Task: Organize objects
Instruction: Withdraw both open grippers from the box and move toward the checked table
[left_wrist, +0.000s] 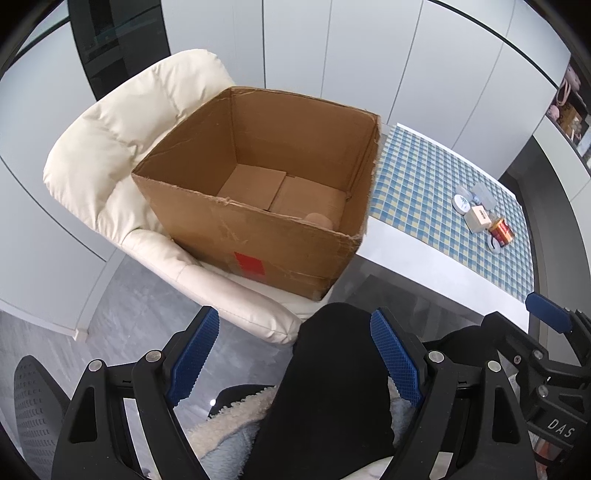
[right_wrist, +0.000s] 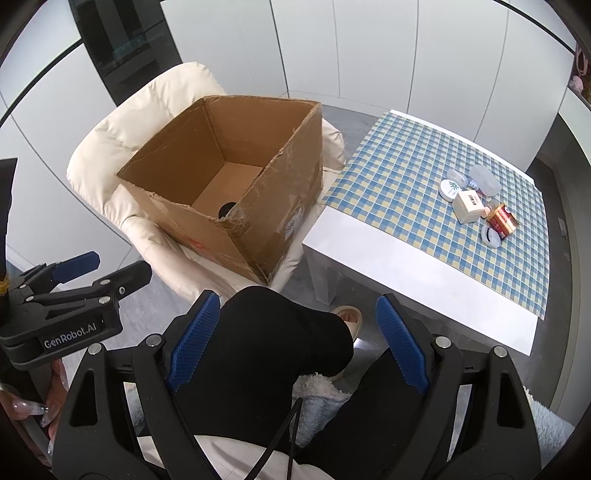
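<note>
An open cardboard box (left_wrist: 258, 206) (right_wrist: 221, 173) stands on a cream armchair (left_wrist: 110, 147); a small round thing (left_wrist: 319, 220) lies on its floor. Small items sit on the checked tablecloth (right_wrist: 406, 166): a white round lid (right_wrist: 450, 190), a white carton (right_wrist: 468, 207), a red can (right_wrist: 502, 221), a clear tub (right_wrist: 484, 179) and a white ring (right_wrist: 491, 234). My left gripper (left_wrist: 294, 315) hangs open and empty over a black-clad knee, short of the box. Beside it, my right gripper (right_wrist: 298, 301) is open and empty too, well short of the table items.
The white table (right_wrist: 369, 251) stands right of the armchair, a narrow gap between them. The person's knees in black trousers (right_wrist: 266, 350) and a slippered foot (right_wrist: 349, 317) lie below the grippers. White cabinet doors close off the back. Grey floor (left_wrist: 129, 295) shows at left.
</note>
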